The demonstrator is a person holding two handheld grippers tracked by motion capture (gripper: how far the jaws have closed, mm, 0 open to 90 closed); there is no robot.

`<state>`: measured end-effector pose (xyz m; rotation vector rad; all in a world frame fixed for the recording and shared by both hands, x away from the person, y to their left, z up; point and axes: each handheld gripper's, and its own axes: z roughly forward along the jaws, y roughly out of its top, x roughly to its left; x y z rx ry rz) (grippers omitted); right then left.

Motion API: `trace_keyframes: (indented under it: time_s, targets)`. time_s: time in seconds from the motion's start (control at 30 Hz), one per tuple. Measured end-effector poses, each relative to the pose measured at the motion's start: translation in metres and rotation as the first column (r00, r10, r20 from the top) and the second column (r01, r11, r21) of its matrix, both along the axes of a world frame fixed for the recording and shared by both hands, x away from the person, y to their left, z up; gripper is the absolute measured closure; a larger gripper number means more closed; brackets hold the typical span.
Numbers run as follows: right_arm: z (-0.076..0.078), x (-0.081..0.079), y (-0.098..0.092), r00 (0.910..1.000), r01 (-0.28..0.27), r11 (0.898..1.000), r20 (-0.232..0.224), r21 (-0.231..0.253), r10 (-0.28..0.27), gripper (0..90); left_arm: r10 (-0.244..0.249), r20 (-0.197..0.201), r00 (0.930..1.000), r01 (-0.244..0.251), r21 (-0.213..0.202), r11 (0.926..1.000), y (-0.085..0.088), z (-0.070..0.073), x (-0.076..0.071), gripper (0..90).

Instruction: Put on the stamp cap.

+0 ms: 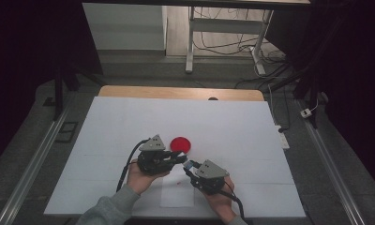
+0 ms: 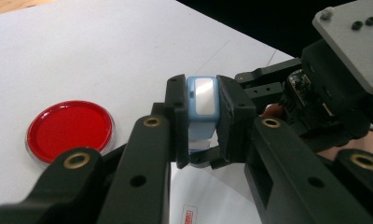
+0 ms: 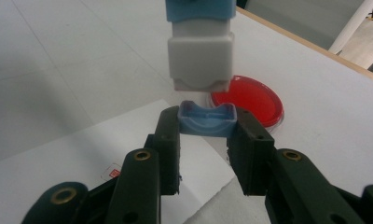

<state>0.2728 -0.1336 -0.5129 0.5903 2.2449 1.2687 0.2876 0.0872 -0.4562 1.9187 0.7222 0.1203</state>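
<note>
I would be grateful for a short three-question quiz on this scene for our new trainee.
1. True or false: the left gripper is shut on the small blue-and-white plastic stamp body.
2. What does the right gripper hold?
A. the round red plastic dish
B. a small blue plastic cap
C. nothing
3. Fill in: the round red plastic dish lies on the ______.

Key
1. True.
2. B: its jaws clamp the small blue plastic cap, just apart from the stamp body's white end.
3. White sheet covering the table.
</note>
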Motion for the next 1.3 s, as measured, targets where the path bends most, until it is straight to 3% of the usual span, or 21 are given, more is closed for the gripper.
trace_keyframes:
  time_s: [1.3]
  targets:
    - [-0.0002,-0.0020,0.0033,0.9996,0.020,1.000,0.020,-0.001,-0.020,65.1,0.022,0.007,0.9997,-0.022,0.009,0.9997,-0.0057,-0.0053,-0.0013,75.8]
